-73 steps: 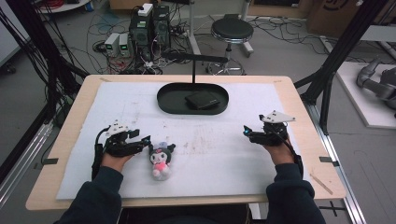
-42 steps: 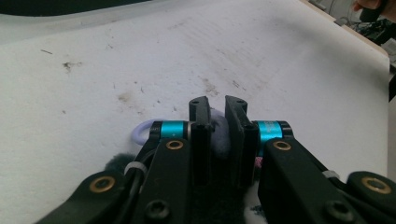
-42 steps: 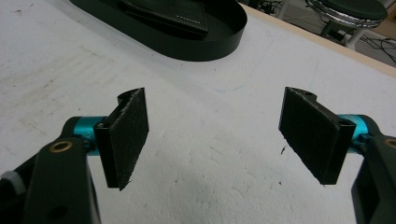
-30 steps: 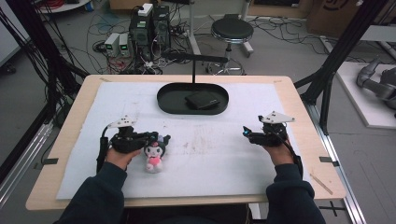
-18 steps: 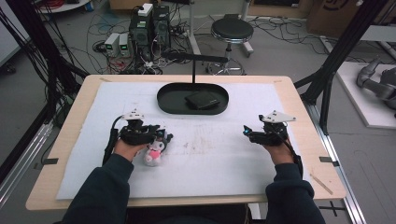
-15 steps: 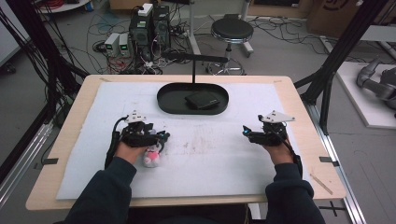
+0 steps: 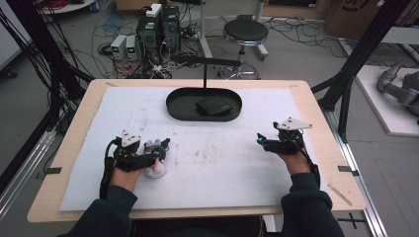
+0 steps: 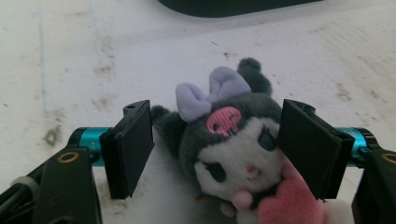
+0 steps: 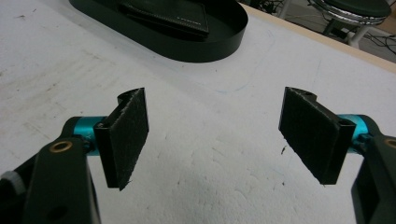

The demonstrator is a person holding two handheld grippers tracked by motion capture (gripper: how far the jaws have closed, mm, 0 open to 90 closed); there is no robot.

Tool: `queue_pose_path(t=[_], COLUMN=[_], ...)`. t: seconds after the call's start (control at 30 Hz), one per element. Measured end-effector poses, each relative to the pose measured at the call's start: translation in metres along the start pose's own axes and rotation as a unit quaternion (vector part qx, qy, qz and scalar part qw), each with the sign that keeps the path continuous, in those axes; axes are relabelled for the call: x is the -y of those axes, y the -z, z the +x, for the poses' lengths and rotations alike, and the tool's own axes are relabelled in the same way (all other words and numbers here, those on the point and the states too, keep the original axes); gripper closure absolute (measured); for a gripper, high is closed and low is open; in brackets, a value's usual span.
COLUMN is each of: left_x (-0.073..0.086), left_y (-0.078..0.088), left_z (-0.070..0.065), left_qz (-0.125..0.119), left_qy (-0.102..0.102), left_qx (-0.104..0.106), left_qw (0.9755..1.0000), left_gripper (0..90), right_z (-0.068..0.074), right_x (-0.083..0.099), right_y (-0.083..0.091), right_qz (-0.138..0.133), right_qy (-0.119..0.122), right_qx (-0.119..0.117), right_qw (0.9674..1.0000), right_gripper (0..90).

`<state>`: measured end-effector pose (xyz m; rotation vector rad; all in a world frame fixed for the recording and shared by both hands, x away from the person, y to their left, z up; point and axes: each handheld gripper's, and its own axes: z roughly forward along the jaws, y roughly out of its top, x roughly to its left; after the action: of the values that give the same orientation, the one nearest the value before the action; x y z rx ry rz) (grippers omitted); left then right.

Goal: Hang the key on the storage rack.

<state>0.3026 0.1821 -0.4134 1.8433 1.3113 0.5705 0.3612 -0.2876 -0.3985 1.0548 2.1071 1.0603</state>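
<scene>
Wooden worktop, most of it covered by a white mat; the mat is scuffed, with brownish stains around its middle. A black oval tray sits at the mat's far edge, roughly centred. A flat black wallet-like item lies in the tray's right half. A black post stands at the far edge behind the tray, with a horizontal arm on top. Black tape tabs mark the left and right edges. A thin stick lies near the near right corner. On the floor beyond: round stool, stacked electronics, loose cables. Black frame struts on the right.
</scene>
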Motion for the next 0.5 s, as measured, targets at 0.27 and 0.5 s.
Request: queue_pose_path(t=[0.27,0.5], left_x=[0.009,0.006], left_y=[-0.022,-0.024], left_z=[-0.009,-0.001], left_qz=[0.043,0.056], left_qy=[0.005,-0.011], left_qx=[0.026,0.046], left_qw=[0.9987,0.9973], left_gripper=[22.9,30.6], right_z=[0.001,0.0], right_x=[0.0,0.001], right_y=[0.0,-0.001], right_qz=[0.003,0.005], right_qy=[0.0,0.002], right_qx=[-0.002,-0.003], right_qw=[1.0,1.0], right_gripper=[24.5,24.5])
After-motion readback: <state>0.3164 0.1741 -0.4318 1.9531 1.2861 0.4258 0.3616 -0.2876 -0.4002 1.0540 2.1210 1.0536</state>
